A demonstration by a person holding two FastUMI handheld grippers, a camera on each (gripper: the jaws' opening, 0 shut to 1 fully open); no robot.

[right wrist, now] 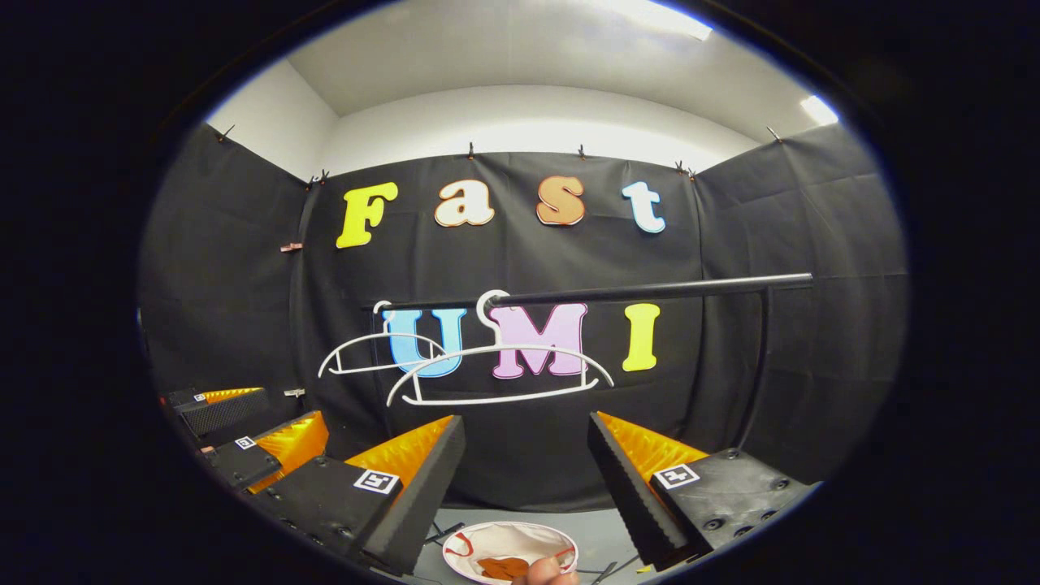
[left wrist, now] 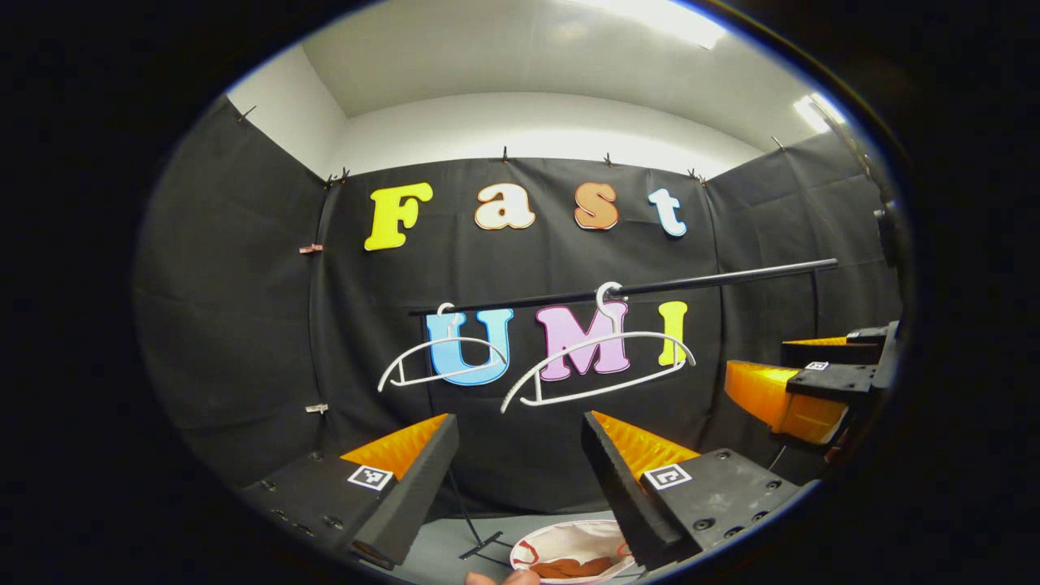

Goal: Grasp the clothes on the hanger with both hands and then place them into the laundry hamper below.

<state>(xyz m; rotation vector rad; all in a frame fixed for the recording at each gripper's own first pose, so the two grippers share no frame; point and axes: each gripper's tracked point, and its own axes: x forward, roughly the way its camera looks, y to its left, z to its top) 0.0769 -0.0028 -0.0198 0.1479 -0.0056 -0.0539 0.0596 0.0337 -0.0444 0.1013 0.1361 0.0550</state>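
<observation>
1. Left gripper and right gripper: both spread, holding nothing.
2. Below them, the hamper holds brown clothes.
3. Farther back, two bare white hangers hang on the rail.

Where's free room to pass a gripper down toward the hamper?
Free: the floor right of the hamper, and the gap between the hangers and the hamper. Crowded: the rail and the stand's foot left of the hamper.

White ceiling with bright light strips spans above black cloth walls; grey floor lies below.
</observation>
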